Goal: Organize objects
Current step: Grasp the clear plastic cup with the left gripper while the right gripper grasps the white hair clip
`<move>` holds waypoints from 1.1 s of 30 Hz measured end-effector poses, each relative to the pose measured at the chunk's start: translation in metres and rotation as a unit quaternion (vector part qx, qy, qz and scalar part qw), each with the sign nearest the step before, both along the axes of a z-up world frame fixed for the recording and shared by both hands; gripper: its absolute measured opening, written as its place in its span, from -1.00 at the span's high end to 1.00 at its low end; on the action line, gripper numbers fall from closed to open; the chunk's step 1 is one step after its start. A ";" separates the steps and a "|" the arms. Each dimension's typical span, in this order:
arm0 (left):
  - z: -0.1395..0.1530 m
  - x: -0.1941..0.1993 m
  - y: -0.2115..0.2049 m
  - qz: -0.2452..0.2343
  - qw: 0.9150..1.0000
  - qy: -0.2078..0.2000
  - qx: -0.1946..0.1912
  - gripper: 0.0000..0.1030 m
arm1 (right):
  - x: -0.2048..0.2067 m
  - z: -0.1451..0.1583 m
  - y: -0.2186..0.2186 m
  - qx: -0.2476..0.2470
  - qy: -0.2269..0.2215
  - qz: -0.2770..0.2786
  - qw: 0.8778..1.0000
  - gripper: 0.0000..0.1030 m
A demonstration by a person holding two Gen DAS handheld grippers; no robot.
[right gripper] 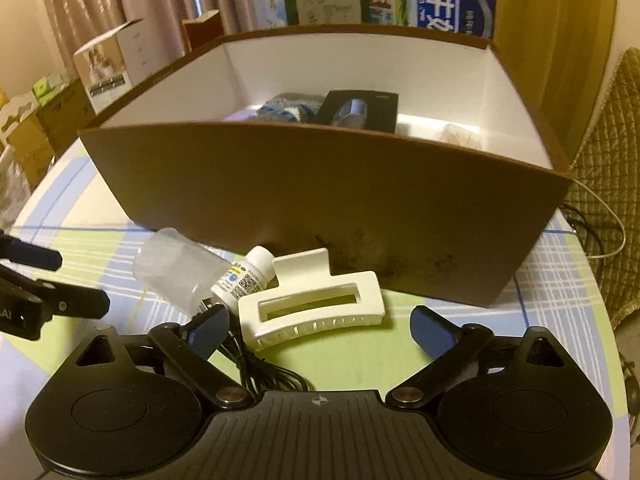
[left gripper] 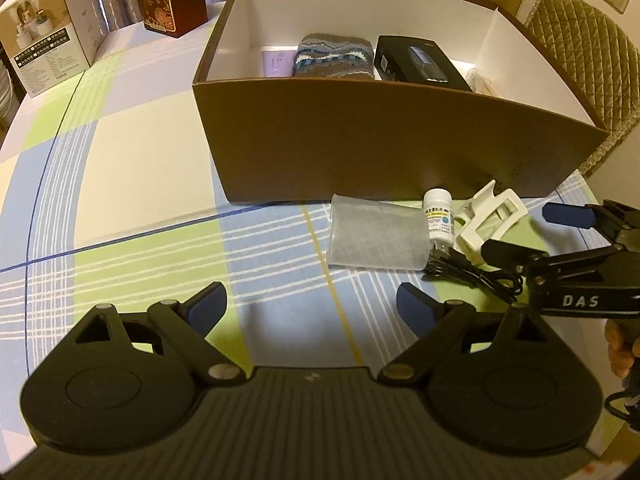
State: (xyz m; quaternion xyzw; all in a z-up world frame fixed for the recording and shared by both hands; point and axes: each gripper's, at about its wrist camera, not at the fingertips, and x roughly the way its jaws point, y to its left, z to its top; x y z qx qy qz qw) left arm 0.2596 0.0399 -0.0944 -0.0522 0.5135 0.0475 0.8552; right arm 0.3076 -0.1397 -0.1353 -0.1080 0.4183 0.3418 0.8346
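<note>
A brown box (left gripper: 400, 136) stands on the counter (left gripper: 132, 184) near its far edge, holding a knitted cloth (left gripper: 334, 58) and a black carton (left gripper: 420, 62). Just in front of the box lie a clear cup (left gripper: 374, 236) on its side, a small white bottle (left gripper: 439, 216), a white hair clip (right gripper: 316, 304) and a black cable (left gripper: 472, 274), clustered together. The left gripper (left gripper: 310, 308) is wide open over bare cloth. The right gripper (right gripper: 320, 324) is also spread open, the hair clip between its fingers.

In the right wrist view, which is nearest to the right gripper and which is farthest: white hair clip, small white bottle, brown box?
From the right gripper:
1. White hair clip, just ahead between the open fingers.
2. Small white bottle, ahead-left, behind the clip.
3. Brown box, farthest, behind both.
</note>
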 end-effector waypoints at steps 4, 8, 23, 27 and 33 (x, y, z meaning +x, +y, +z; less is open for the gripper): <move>-0.002 0.003 0.000 -0.001 1.000 -0.001 -0.001 -0.74 | 0.001 -0.007 0.008 -0.013 -0.011 0.017 1.000 -0.79; -0.003 0.006 0.000 -0.005 1.000 -0.004 -0.002 -0.74 | 0.001 -0.011 0.010 -0.013 -0.012 0.021 1.000 -0.61; -0.014 0.035 -0.023 -0.044 0.999 -0.014 -0.003 -0.83 | 0.004 -0.002 -0.029 -0.030 0.009 -0.118 0.993 -0.60; -0.021 0.046 -0.031 -0.055 0.998 -0.010 0.008 -0.84 | 0.007 0.000 -0.040 -0.033 0.009 -0.137 0.990 -0.60; -0.029 0.055 -0.034 -0.062 0.998 -0.013 0.019 -0.68 | 0.006 0.002 -0.048 -0.033 0.009 -0.143 0.989 -0.60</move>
